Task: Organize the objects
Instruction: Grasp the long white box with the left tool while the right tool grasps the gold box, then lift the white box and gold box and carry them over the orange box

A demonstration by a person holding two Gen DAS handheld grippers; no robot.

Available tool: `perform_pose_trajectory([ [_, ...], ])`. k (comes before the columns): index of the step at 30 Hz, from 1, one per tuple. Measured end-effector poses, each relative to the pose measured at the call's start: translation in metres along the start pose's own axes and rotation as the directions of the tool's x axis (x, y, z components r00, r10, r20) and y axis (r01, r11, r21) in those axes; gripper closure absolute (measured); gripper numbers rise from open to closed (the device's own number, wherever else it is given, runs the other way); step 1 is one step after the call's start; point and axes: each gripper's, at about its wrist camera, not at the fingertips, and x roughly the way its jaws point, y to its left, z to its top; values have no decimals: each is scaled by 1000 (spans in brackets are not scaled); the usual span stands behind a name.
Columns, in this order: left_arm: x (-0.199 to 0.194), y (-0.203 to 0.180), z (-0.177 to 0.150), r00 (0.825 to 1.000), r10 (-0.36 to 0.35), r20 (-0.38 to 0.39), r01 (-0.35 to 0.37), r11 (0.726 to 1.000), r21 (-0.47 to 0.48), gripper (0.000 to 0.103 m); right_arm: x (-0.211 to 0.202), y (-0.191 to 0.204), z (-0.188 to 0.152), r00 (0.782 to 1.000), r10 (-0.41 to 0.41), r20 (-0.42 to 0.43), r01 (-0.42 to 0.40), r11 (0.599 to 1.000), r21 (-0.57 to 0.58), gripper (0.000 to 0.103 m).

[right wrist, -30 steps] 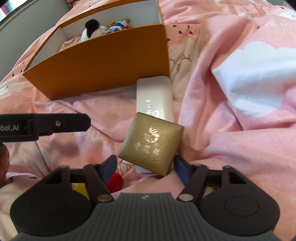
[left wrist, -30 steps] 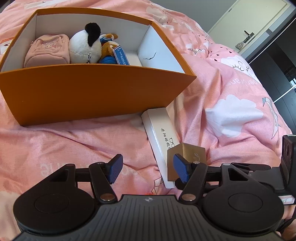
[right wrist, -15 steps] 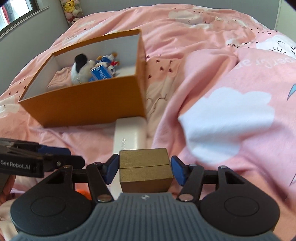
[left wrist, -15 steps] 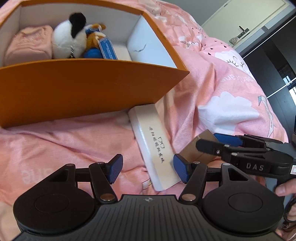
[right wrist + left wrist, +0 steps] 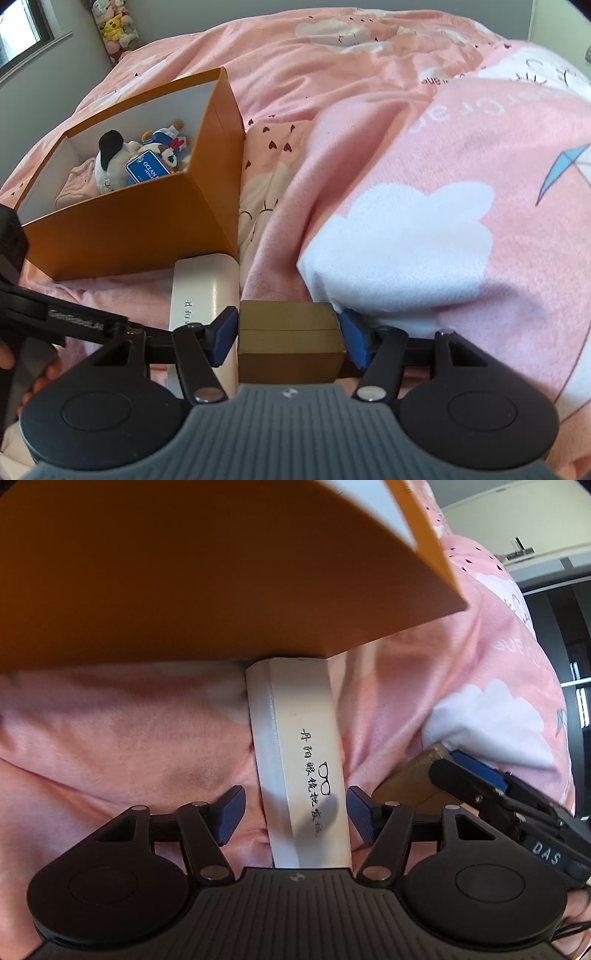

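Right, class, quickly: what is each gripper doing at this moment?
Left gripper: open, straddling the long white glasses case, pads not touching.
Right gripper: shut on the small gold hinged box.

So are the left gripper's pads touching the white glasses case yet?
Apart. The left wrist view shows pink bedding between each pad of the left gripper and the white glasses case.

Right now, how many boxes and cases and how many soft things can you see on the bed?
Boxes and cases: 3 (big orange cardboard box, long white glasses case, small gold box)
Soft things: 3 (black-and-white plush, sailor plush, pink pouch)
Total: 6
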Motion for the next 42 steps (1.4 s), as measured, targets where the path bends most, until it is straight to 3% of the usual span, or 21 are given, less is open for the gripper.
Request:
perform_pose_trajectory([
  [3, 10, 3, 1, 1000, -18, -13, 18, 1000, -24, 31, 7, -3, -1, 999, 27, -18, -27, 1000, 16, 42],
  [7, 18, 3, 2, 999, -42, -22, 41, 998, -37, 44, 14, -5, -1, 998, 50, -35, -48, 998, 36, 42],
  [10, 15, -1, -3, 1000, -29, -10, 29, 999, -29, 45, 16, -5, -1, 998, 56, -36, -55, 998, 44, 42],
  [14, 2, -17, -11, 999, 3, 36, -4, 999, 32, 60, 15, -4, -2, 997, 62, -45, -60, 998, 36, 43],
  [17, -3, -33, -15, 998, 40, 46, -44, 994, 98, 64, 12, -4, -3, 996, 69, -54, -67, 997, 35, 43],
  [20, -4, -41, -14, 999, 7, 52, -13, 993, 116, 69, 12, -5, -2, 995, 75, -62, -72, 997, 40, 43],
  [22, 0, -41, -11, 999, -25, 41, 21, 995, 96, 69, 12, -6, -2, 995, 80, -66, -77, 996, 44, 43],
  [29, 18, -44, -9, 1000, 0, 11, -1, 996, 86, 70, 13, -7, -3, 994, 82, -71, -79, 996, 43, 42],
  [34, 8, -50, -13, 999, -1, 37, -3, 995, 101, 70, 10, -6, -3, 995, 78, -70, -76, 996, 37, 42],
  [42, -30, -48, -21, 994, -63, 91, 53, 993, 103, 70, -12, -2, 0, 994, 99, -36, -98, 995, 32, 42],
])
